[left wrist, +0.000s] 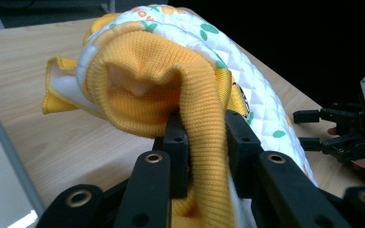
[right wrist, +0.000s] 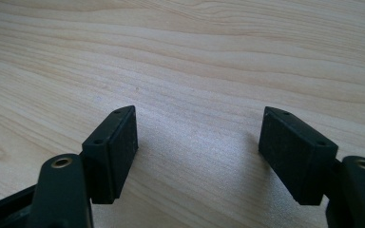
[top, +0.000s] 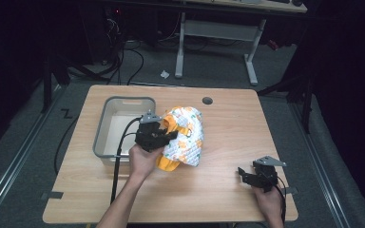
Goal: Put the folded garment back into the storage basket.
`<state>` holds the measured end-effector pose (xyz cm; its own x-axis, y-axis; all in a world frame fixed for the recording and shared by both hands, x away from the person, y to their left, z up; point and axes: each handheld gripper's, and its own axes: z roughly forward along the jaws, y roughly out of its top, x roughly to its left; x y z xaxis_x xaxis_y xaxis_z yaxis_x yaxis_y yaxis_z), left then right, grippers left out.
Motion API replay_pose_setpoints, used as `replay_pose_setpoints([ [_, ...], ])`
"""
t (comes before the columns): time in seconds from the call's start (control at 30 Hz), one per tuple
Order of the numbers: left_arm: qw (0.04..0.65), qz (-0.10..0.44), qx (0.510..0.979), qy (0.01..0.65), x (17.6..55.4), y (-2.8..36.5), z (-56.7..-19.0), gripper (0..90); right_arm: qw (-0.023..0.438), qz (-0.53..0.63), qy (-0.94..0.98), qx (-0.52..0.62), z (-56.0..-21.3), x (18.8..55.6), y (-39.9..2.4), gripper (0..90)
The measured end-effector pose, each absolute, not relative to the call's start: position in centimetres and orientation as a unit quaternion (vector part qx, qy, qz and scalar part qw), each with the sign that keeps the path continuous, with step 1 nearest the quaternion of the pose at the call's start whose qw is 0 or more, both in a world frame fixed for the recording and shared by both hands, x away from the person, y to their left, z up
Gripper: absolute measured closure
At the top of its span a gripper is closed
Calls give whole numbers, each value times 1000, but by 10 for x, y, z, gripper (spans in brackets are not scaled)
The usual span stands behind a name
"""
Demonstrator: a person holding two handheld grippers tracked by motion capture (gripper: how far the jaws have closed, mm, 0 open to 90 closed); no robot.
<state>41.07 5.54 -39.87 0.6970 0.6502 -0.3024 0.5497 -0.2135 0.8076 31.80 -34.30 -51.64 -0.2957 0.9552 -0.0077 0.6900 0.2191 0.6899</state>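
Left gripper (left wrist: 205,142): its jaws are closed on the orange ribbed cuff (left wrist: 204,95) of a quilted baby garment (top: 186,135); in the left gripper view the ribbed cloth runs down between the two black pads.
Garment: a white quilted piece with orange and green print and orange lining, bunched up just ahead of the left gripper; most of it seems to rest on the worktop (top: 228,190), and only the pinched edge is raised.
Grey bin (top: 105,124): it stands just beside the left gripper, on the side away from the right gripper; its inside looks empty as far as I can see.
Right gripper (top: 245,175): its jaws stand wide apart and hold nothing; it hovers low over bare wood, well apart from the garment.
Risk, thin grip: the hold is on one fold of stretchy ribbing only, so in my judgement the cloth can slide out if the left gripper lifts quickly.
Risk, dragging bulk: the loose part can trail and catch on the rim of the bin, or push the bin aside.
Risk, one-sided hold: with the right gripper away, the garment can unroll and hang unevenly.
Risk, cable: the cable (top: 117,156) of the left gripper lies over the corner of the bin and may snag there.
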Motion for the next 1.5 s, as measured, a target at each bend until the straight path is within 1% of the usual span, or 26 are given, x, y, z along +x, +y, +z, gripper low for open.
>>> replay_pose_setpoints([
  [0.63, 495, 66, 765, 407, 413, 91, -389, 743, 223, 297, 748, 550, -516, 318, -343, 296],
  [0.93, 496, 82, 758, 416, 412, 105, -387, 743, 223, 297, 748, 550, -516, 318, -343, 296],
  [1.5, 492, 90, 746, 439, 419, 134, -389, 744, 224, 296, 748, 551, -516, 318, -343, 295],
])
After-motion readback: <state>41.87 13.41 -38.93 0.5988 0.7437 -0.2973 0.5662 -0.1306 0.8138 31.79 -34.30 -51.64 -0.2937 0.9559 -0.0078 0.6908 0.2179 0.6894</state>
